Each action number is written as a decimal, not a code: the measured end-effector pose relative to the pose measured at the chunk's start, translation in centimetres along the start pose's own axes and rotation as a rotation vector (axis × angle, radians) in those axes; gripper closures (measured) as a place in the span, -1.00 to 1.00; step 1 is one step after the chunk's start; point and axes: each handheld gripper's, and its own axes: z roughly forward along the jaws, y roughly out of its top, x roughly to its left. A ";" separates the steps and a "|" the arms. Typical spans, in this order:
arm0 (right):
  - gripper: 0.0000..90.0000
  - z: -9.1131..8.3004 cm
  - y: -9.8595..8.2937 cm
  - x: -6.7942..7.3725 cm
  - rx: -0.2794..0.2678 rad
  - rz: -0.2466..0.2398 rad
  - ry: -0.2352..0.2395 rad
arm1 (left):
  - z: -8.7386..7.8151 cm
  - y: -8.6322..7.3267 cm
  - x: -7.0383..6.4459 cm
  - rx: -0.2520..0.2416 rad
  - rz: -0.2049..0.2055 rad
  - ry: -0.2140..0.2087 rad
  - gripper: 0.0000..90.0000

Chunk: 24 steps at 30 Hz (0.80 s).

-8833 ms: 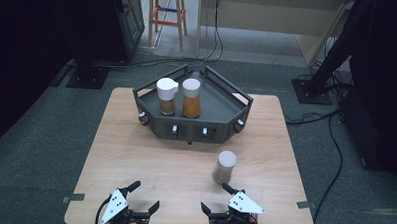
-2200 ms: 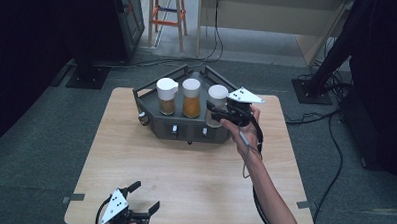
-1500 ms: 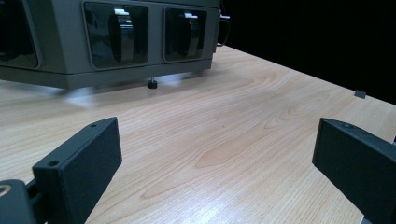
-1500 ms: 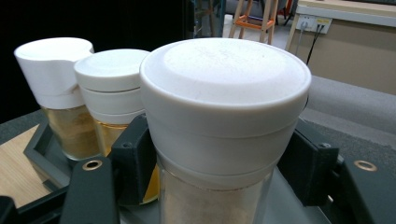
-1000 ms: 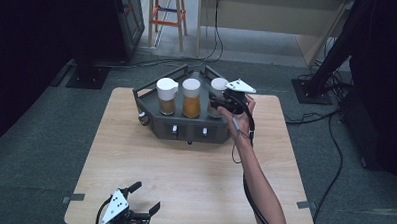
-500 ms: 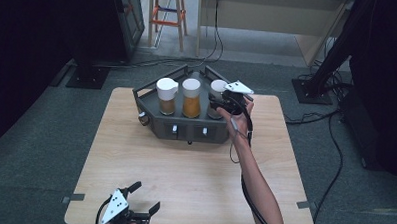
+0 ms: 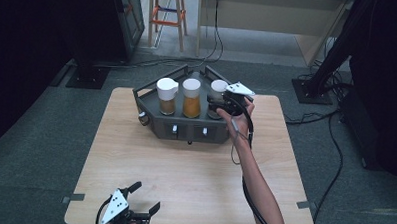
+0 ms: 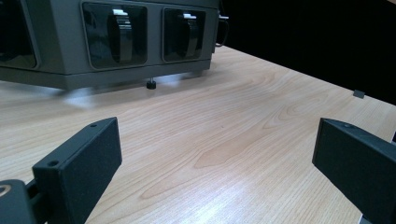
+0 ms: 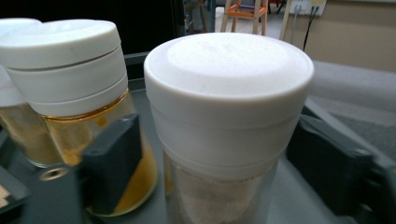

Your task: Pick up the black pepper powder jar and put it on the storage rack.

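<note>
Moved off the bare table [image 7: 150, 155], the pale-filled jar [image 7: 217, 95] now stands in the grey tray [image 7: 149, 98], rightmost of three jars.

Right tool [image 7: 226, 104] reaches over the tray's right end, its jaws spread either side of that jar; in the right gripper view a gap shows on both sides of the jar [image 9: 229, 121], so it is bracketed, not clamped, though the lower glass is cut off by the frame edge. Just left of it in the tray stand the orange-filled jar [image 7: 191, 98] and a brown-filled jar [image 7: 166, 96], partly hidden behind one jaw in the right gripper view. Left tool [image 7: 139, 205] rests well away from the tray at the table's near edge, jaws wide; open wood lies between it and the tray front [image 8: 121, 42].
</note>
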 end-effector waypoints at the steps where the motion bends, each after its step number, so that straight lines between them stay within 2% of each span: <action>1: -0.75 -0.1 -0.1 0.1 -0.004 0.004 -0.006 | 0.0 0.0 0.0 0.000 0.001 0.000 -0.97; 4: -0.77 -0.4 -0.3 0.2 -0.015 0.005 -0.012 | 0.0 0.0 0.0 0.001 0.002 0.000 -0.97; 5: -0.96 -0.7 -0.5 0.0 -0.018 0.022 0.006 | 0.0 0.0 0.0 0.001 0.000 0.001 -0.97; 8: -0.97 -1.3 -0.8 0.3 -0.028 0.003 0.006 | 0.0 0.0 0.0 0.002 0.001 0.001 -0.97; 24: -0.97 -4.2 -2.2 -0.1 -0.076 0.015 0.056 | 0.0 0.0 -0.1 0.002 0.003 0.002 -0.97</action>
